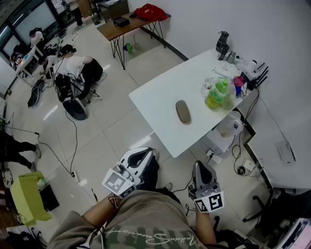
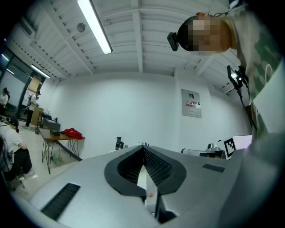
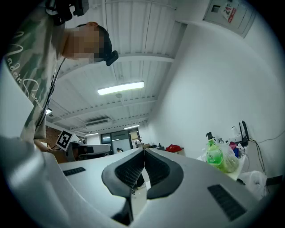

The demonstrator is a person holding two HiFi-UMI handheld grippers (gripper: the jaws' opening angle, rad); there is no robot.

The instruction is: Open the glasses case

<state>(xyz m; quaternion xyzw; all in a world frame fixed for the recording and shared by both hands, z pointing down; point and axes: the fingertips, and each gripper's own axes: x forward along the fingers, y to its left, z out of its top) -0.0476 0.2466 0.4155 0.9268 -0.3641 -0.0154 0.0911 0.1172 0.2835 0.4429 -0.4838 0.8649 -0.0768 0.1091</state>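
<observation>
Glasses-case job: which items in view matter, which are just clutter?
Job: glasses case, closed, on the white table; left gripper and right gripper, both shut, empty.
Lying about: green bottles in a plastic bag; wooden desk with a red item; yellow-green bin.

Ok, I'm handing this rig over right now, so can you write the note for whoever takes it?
Left claw: shut, empty, held near the person's waist.
Right claw: shut, empty, also near the waist.
Case: lying closed on the white table, well apart from both claws.
Done: nothing yet.
Left: reach the case, steady it, open it.
</observation>
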